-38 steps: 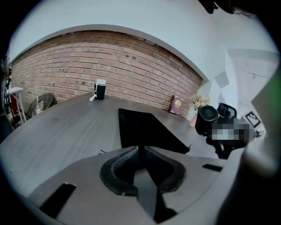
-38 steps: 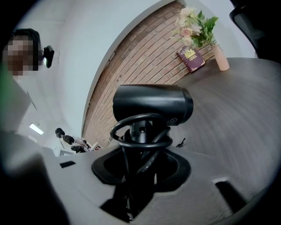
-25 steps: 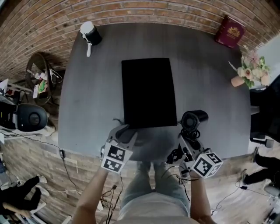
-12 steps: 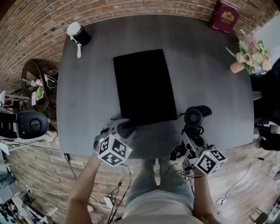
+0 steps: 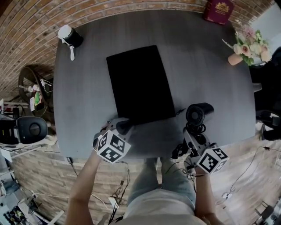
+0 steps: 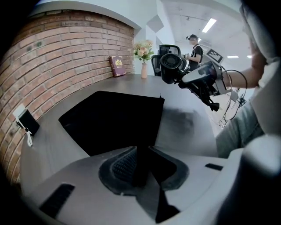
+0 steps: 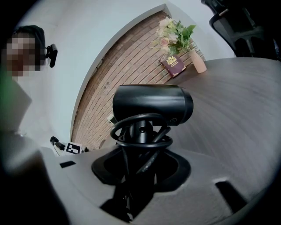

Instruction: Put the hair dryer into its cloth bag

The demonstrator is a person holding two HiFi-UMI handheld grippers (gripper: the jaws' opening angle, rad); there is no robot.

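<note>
Well beyond the cloth bag [image 5: 139, 83], the red book's [image 5: 218, 10] print blurs.

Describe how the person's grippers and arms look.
The left gripper and right gripper both have pale grey bodies, black pads and a cube of black-and-white square markers. No sleeves cover the forearms; trousers are light. The left gripper's jaws have just been closing, the cloth bag between them.

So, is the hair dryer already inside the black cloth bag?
No, the hair dryer sits in the right hand-held gripper, beside the flat cloth bag.
</note>
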